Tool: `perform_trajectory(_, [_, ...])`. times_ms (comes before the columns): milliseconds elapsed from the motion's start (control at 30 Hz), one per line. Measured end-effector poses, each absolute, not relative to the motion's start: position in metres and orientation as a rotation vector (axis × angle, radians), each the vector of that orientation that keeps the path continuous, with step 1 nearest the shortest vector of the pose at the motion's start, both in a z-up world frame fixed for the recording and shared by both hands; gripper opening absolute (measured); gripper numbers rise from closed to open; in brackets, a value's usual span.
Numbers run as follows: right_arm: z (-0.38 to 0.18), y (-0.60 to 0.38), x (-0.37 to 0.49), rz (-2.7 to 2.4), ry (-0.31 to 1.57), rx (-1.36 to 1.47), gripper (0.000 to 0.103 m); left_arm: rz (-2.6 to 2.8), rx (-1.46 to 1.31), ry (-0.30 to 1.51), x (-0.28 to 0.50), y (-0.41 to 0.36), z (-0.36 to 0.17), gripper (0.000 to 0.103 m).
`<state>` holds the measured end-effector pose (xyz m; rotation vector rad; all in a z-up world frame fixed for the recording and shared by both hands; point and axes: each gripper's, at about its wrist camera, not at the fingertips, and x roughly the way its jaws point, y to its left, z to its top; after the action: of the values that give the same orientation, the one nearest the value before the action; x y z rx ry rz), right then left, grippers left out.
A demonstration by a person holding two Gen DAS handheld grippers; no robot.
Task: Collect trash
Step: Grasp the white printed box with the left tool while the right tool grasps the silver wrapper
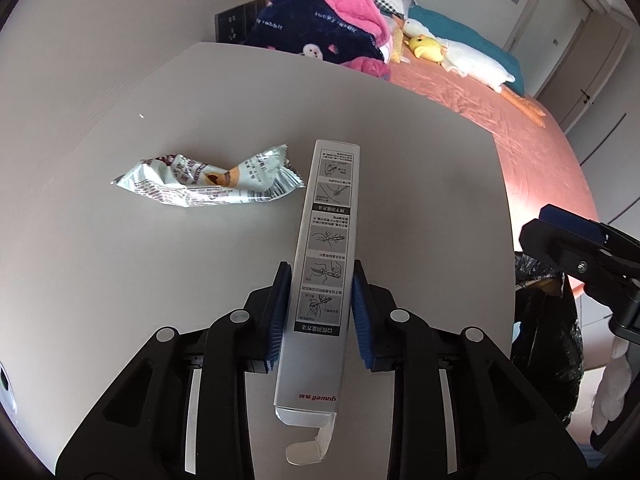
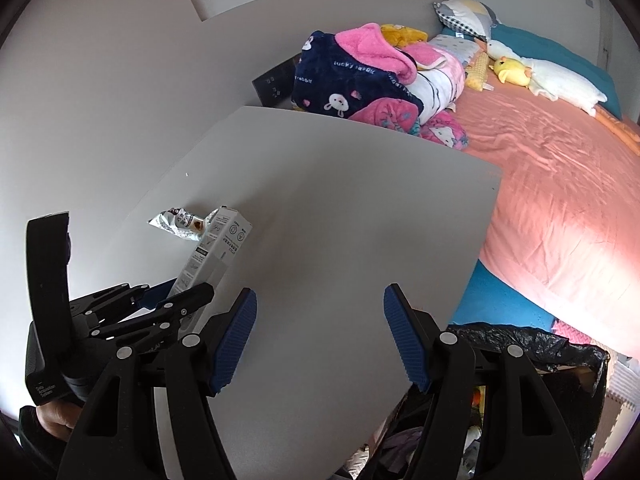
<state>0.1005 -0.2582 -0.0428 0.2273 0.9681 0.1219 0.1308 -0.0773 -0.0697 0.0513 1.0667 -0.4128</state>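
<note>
The counter is matt grey, smooth and even. The long box looks like thin card with a satin silver finish and printed panels. The crumpled wrapper near the counter's far edge is glossy foil-like film. Each claw has ribbed blue rubbery pads on matt black plastic with bright metal pins. The bin liner is shiny, wrinkled black plastic. The bed sheet is smooth cloth; the blanket is fleecy.
</note>
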Motion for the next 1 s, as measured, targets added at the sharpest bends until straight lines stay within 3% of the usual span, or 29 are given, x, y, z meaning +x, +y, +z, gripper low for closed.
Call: perform_trajectory(1000, [-0.085,-0.117,0.205,0.372,1.012,0.010,0.067,-0.151,-0.113,1.042,0.118,0.070,-0.052,0.029])
